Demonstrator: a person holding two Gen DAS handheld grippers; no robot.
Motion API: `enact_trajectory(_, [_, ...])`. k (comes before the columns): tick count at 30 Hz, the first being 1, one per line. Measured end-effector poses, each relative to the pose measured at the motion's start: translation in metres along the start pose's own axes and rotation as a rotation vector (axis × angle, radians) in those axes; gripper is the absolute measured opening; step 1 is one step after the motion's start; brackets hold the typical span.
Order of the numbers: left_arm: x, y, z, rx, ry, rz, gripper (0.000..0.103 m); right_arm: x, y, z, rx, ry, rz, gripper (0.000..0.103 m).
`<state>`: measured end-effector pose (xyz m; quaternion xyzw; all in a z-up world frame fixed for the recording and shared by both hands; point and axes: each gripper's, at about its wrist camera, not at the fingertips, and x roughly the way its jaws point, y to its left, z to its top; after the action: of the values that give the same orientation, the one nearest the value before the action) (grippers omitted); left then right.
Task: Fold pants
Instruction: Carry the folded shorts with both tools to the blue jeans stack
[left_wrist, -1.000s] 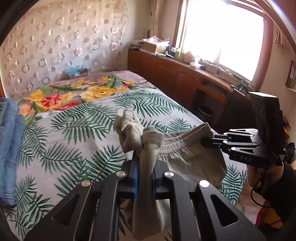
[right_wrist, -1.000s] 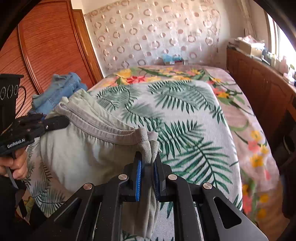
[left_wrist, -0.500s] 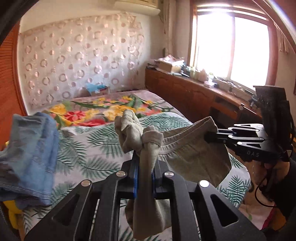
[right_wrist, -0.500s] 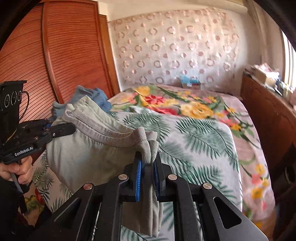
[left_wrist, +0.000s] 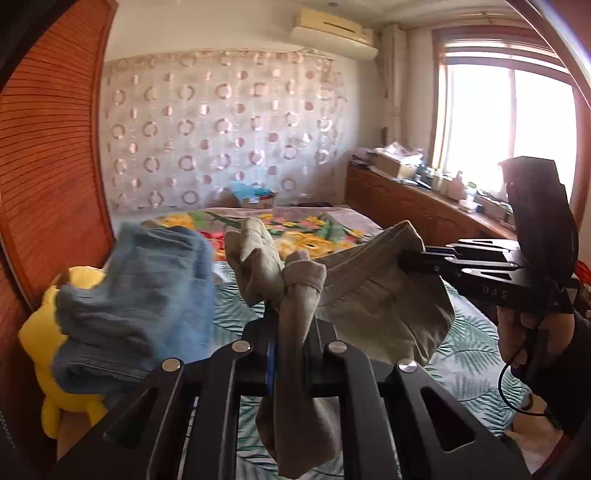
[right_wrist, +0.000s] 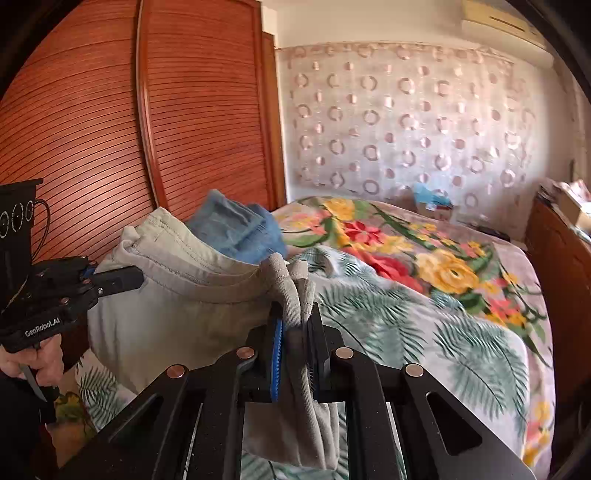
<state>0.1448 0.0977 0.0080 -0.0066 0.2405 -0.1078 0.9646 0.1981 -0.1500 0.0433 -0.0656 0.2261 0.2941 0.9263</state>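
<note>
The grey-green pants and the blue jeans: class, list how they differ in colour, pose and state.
Colour: the grey-green pants are pale grey-green; the blue jeans are denim blue. Pose: the pants hang stretched between the left gripper and the right gripper; the jeans lie bunched. State: the pants are gripped, the jeans untouched. Both are soft garments.

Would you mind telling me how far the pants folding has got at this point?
Done: the grey-green pants are picked up, each end of the waistband pinched in shut tongs, left tongs and right tongs. In hand: they hang stretched between the two above the leaf-print bedspread. Left: no fold shows yet; the pants must be laid flat and folded. Blue jeans lie piled beside them.
</note>
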Motion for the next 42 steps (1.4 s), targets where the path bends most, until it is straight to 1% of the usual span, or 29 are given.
enact_trajectory(7, [0.009, 0.042, 0.010, -0.020, -0.032, 0.098, 0.011, 0.051, -0.009, 0.023, -0.040, -0.008, 0.053, 0.012])
enact_trajectory(11, [0.016, 0.066, 0.016, -0.041, -0.047, 0.137, 0.011, 0.081, -0.016, 0.040, -0.065, -0.021, 0.075, 0.012])
enact_trajectory(16, [0.027, 0.090, 0.019, -0.060, -0.063, 0.205, 0.011, 0.116, -0.020, 0.055, -0.104, -0.022, 0.094, 0.012])
enact_trajectory(20, [0.031, 0.104, 0.018, -0.105, -0.082, 0.228, 0.011, 0.145, -0.022, 0.070, -0.154, -0.018, 0.103, 0.012])
enact_trajectory(25, [0.040, 0.120, 0.016, -0.161, -0.096, 0.245, 0.011, 0.171, -0.014, 0.084, -0.218, -0.020, 0.114, 0.012])
enact_trajectory(30, [0.044, 0.122, 0.011, -0.190, -0.095, 0.260, 0.011, 0.190, -0.005, 0.090, -0.288, -0.023, 0.124, 0.012])
enact_trajectory(35, [0.043, 0.124, 0.012, -0.219, -0.125, 0.289, 0.011, 0.215, -0.001, 0.102, -0.319, -0.020, 0.144, 0.012])
enact_trajectory(39, [0.038, 0.132, 0.009, -0.280, -0.165, 0.305, 0.011, 0.226, 0.004, 0.110, -0.348, -0.025, 0.164, 0.012])
enact_trajectory(42, [0.041, 0.140, 0.007, -0.313, -0.165, 0.311, 0.011, 0.234, 0.007, 0.116, -0.363, -0.030, 0.180, 0.012])
